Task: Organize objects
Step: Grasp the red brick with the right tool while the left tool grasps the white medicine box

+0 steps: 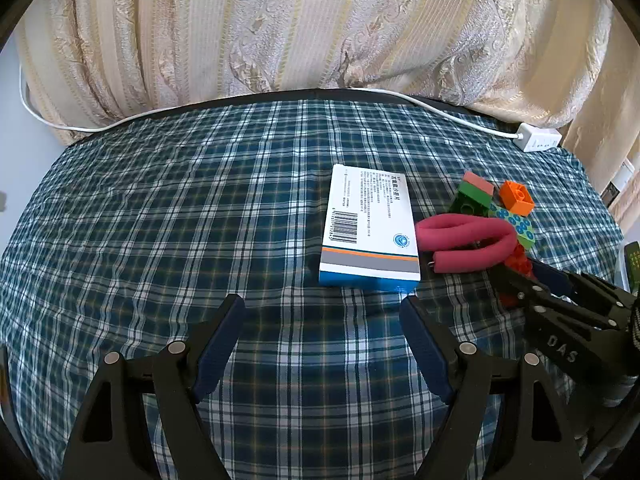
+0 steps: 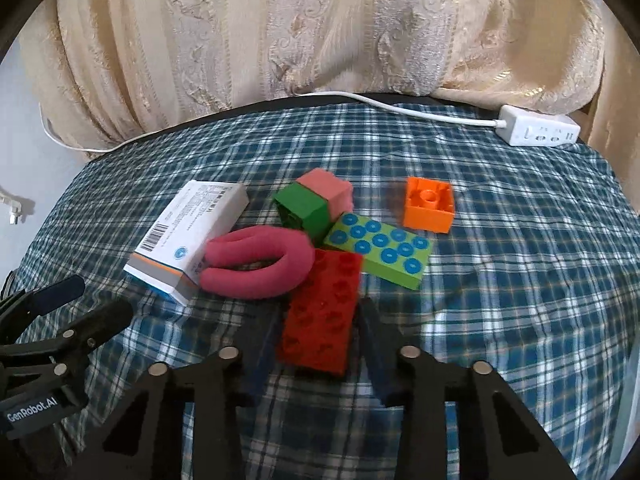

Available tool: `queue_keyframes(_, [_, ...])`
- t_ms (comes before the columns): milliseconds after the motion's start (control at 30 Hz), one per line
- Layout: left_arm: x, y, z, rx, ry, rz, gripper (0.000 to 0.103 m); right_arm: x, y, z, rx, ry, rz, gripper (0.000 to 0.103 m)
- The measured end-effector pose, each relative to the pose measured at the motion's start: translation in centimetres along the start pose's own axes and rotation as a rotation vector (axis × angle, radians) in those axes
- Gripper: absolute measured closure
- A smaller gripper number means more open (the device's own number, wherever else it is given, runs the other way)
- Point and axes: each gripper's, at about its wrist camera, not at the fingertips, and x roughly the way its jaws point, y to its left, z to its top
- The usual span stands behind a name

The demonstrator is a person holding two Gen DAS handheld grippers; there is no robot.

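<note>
1. Your right gripper [image 2: 320, 320] has its jaws closed against the two long sides of one red brick [image 2: 320, 312], which lies flat on the plaid cloth [image 2: 520, 280].
2. Your left gripper [image 1: 322, 320] stands wide open over bare cloth with nothing between its jaws.
3. Just beyond the red brick's far end lies one pink foam loop [image 2: 260, 268], touching it on the left.
4. Left of the red brick, one medicine box [image 2: 188, 240] rests against the loop.
5. Beyond the red brick sit one lime plate with blue studs [image 2: 380, 252], one green brick [image 2: 304, 210] with one pink block [image 2: 328, 192] on it, and one orange brick [image 2: 430, 204] standing apart.
6. Far beyond the red brick, one white power strip [image 2: 540, 130] lies at the cloth's edge before the curtain [image 2: 280, 32].
</note>
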Motion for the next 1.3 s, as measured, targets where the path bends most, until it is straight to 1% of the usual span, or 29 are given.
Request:
queue_keyframes(67, [0.0, 0.0, 0.0, 0.0, 0.0, -0.001, 0.022, -0.3, -0.6, -0.2, 0.013, 0.0, 0.0, 0.068])
queue_keyframes(233, [0.0, 0.0, 0.0, 0.001, 0.002, -0.005, 0.022, -1.4, -1.9, -1.2, 0.022, -0.008, -0.026, 0.068])
queue_keyframes(433, [0.6, -0.4, -0.2, 0.005, 0.01, -0.013, 0.022, -2.7, -3.1, -2.5, 0.042, -0.013, -0.032, 0.068])
queue_keyframes(633, [0.9, -1.0, 0.2, 0.009, 0.019, -0.025, 0.022, -3.1, -3.6, -3.1, 0.058, -0.025, -0.025, 0.068])
queue_keyframes(733, [0.8, -1.3, 0.9, 0.011, 0.017, -0.029, 0.022, -3.1, -3.6, -3.2, 0.059, -0.03, -0.022, 0.068])
queue_keyframes(867, [1.0, -1.7, 2.0, 0.023, 0.009, -0.018, 0.022, -3.2, -3.8, -3.2, 0.068, -0.037, -0.006, 0.067])
queue_keyframes(1100, [2.9, -3.2, 2.9, 0.084, 0.041, -0.001, 0.022, -3.3, -4.3, -3.3, 0.093, -0.044, 0.025, 0.067])
queue_keyframes(1300, [4.2, -3.2, 3.5, 0.104, 0.05, 0.011, 0.022, -3.3, -4.4, -3.3, 0.099, -0.046, 0.036, 0.066])
